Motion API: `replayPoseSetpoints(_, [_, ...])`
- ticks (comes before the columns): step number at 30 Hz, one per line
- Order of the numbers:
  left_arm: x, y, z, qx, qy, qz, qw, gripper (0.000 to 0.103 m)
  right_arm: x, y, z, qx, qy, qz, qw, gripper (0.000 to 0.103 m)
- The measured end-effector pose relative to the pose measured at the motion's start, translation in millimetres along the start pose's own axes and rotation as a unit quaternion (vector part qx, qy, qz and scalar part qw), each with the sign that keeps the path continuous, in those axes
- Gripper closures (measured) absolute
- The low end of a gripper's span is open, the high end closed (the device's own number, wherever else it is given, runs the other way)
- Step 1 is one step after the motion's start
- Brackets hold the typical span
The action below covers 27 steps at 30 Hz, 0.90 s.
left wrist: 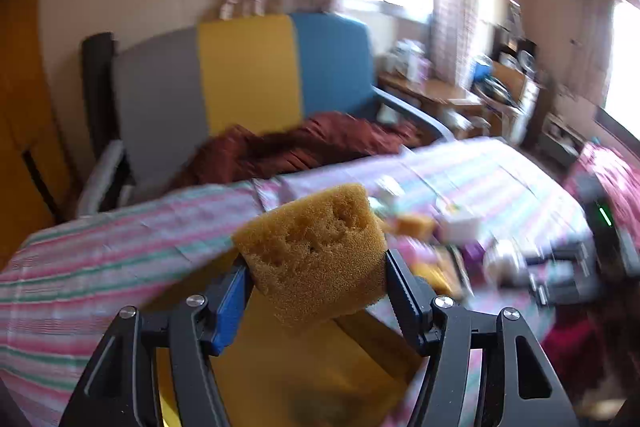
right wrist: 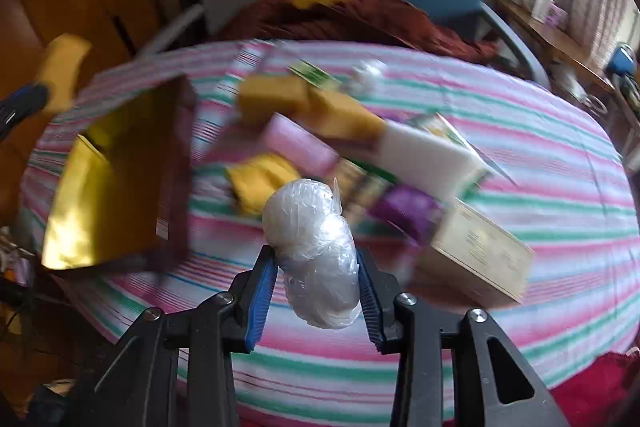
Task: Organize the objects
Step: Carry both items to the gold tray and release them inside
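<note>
The left gripper (left wrist: pixel 316 291) pinches a brown sponge (left wrist: pixel 314 251) above the striped bench (left wrist: pixel 100 247). The right gripper (right wrist: pixel 318 291) clamps a plastic-wrapped white bundle (right wrist: pixel 316 251); the gold-lined open box (right wrist: pixel 116 179) lies to its left, nearer the left gripper.

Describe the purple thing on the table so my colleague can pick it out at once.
Start at the striped tablecloth and find the pile in its middle. The purple packet lies between the white block and the beige box. It is the only purple item there.
</note>
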<state>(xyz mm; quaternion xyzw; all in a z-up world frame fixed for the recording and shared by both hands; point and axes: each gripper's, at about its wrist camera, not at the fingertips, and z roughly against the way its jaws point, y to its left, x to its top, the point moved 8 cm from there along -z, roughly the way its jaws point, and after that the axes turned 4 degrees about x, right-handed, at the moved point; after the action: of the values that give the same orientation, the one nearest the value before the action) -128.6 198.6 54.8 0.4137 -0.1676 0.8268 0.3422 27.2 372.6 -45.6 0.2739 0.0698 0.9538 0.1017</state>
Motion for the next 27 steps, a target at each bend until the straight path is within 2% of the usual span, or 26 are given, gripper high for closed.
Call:
replayPoseSetpoints(2, [12.4, 24.7, -6.7, 0.025, -0.005, 0.043, 0.9987, 0.038, 18.6, 37.1, -6.4, 0.032, -0.010, 0.019, 0.999, 0.064])
replayPoseSetpoints(4, [7.2, 42.6, -10.6, 0.043, -0.003, 0.091, 0.9949, 0.037, 29.1, 68.9, -19.4, 0.055, -0.009, 0.035, 0.998, 0.064])
replayPoseSetpoints(6, [-12.1, 52.9, -15.3, 0.040, 0.008, 0.128, 0.9909, 0.037, 33.8, 96.6, -41.2, 0.072, 0.004, 0.052, 0.996, 0.064])
replayPoseSetpoints(12, [-101.2, 77.5, -17.5, 0.096, 0.062, 0.159, 0.9806, 0.037, 32.5, 144.8, -90.0, 0.090, 0.041, 0.080, 0.992, 0.062])
replayPoseSetpoints(13, [-113.8, 82.3, -15.7, 0.110, 0.070, 0.165, 0.9777, 0.036, 32.6, 152.3, -91.4, 0.086, 0.041, 0.087, 0.992, 0.061])
replayPoseSetpoints(15, [-138.1, 90.0, -12.0, 0.126, 0.087, 0.182, 0.9713, 0.029, 33.6, 162.1, -92.4, 0.077, 0.035, 0.107, 0.991, 0.052])
replayPoseSetpoints(17, [-156.3, 101.0, -3.9, 0.147, 0.095, 0.208, 0.9623, 0.021, 34.0, 174.0, -91.3, 0.063, 0.022, 0.131, 0.989, 0.038])
replayPoseSetpoints(19, [-165.0, 108.9, 3.4, 0.157, 0.094, 0.222, 0.9579, 0.019, 34.9, 182.4, -88.7, 0.044, 0.004, 0.148, 0.988, 0.030])
replayPoseSetpoints(22, [-172.0, 112.7, 21.8, 0.164, 0.083, 0.233, 0.9550, 0.019, 33.2, 189.5, -81.5, 0.026, -0.016, 0.159, 0.987, 0.029])
replayPoseSetpoints(27, [-171.3, 108.4, 46.5, 0.173, 0.065, 0.231, 0.9552, 0.017, 31.9, 193.0, -66.9, -0.004, -0.043, 0.159, 0.986, 0.029])
